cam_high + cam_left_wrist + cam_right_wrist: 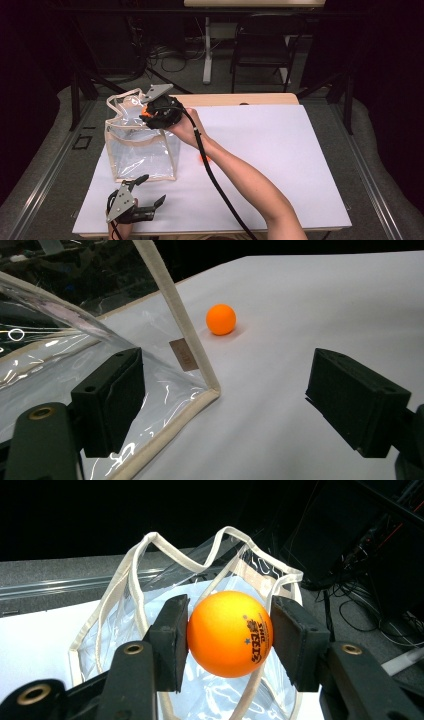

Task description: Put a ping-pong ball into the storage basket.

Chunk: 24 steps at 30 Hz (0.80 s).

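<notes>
R gripper [230, 635] clamping orange ball [230, 632] (apparently) over clear bag [125, 615]

A bright orange ball [230, 633] with dark print and small stars sits between black jaws, a plain orange ball [221, 319] lies on the white table [280, 150], and the clear bag [142, 147] has cream trim.

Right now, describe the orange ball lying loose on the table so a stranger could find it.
Start at the clear plastic tote bag with cream trim on the white table. Just off its right side sits the small orange ball, alone on bare tabletop. The other orange ball is clamped in the right claw above the bag.
</notes>
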Tool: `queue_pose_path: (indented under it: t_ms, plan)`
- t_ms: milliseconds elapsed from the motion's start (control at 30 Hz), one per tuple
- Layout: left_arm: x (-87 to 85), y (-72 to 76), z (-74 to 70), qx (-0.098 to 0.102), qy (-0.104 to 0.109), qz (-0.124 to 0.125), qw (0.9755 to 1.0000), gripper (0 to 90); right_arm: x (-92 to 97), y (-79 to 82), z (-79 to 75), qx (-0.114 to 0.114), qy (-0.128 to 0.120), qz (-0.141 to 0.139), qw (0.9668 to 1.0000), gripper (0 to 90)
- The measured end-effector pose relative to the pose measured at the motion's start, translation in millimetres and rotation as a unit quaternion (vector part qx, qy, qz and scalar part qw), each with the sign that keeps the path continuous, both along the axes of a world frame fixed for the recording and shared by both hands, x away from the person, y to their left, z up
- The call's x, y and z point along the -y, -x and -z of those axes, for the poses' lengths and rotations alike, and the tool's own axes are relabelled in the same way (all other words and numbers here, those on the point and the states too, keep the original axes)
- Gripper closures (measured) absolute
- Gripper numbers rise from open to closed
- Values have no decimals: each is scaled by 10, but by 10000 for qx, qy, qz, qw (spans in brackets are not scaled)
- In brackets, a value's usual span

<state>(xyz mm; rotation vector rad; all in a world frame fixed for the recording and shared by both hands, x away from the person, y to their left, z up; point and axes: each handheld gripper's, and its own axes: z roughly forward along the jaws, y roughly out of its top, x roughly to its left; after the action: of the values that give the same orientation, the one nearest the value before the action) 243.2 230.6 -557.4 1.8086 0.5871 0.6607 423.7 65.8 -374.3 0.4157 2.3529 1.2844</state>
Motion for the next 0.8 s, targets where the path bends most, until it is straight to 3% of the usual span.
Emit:
queue_pose_path:
  t_ms: [367,800]
  plan:
    - [9,-11,-4,-8,31,54,10000,157,-75,-6,11,27,142,51,9999,509]
    - [3,0,-12,26,48,64,10000,157,-185,-150,81,-343,189,243,9989,507]
